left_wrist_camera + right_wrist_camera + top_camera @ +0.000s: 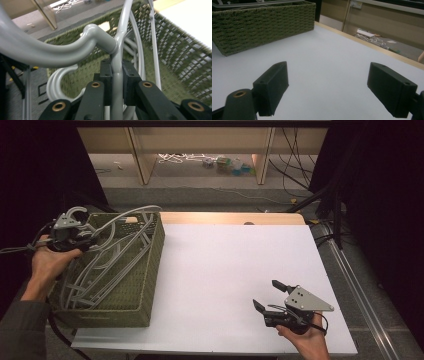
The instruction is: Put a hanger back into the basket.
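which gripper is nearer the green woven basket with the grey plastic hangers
Left. The left gripper is at the green woven basket, over its far left corner, shut on a grey plastic hanger. The right gripper hovers open over the white table, well off to the basket's right.

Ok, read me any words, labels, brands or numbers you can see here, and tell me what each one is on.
None can be read.
Basket: plain green weave, no label.
Hangers: bare grey plastic, no marks.
Left tongs, right tongs: plain black pads, no print.
Clutter on the floor: too small and blurred to tell.
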A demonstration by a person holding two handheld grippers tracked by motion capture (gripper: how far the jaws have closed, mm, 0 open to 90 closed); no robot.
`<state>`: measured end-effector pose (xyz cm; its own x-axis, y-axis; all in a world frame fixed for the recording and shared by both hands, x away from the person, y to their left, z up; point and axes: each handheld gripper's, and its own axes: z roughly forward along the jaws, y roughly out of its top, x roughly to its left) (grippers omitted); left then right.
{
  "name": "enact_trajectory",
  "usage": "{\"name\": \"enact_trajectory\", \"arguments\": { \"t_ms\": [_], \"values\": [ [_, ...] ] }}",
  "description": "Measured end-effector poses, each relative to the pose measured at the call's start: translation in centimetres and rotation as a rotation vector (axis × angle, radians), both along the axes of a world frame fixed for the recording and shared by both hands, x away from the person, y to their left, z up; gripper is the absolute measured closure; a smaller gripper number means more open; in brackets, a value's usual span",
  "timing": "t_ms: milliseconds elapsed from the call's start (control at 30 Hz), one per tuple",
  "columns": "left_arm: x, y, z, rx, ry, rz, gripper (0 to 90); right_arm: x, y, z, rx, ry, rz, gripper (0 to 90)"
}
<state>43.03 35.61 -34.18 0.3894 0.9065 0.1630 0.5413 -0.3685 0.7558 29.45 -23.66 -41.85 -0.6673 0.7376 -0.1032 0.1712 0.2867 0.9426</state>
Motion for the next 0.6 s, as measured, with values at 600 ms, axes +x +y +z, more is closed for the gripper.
{"name": "enact_trajectory", "arguments": {
  "t_ms": [600],
  "values": [
    [0.2,0.9,-3.0,0.005,0.083,0.029,80.8,0.1,0.0,-0.1,-0.008,0.003,0.007,17.8]
  ]
}}
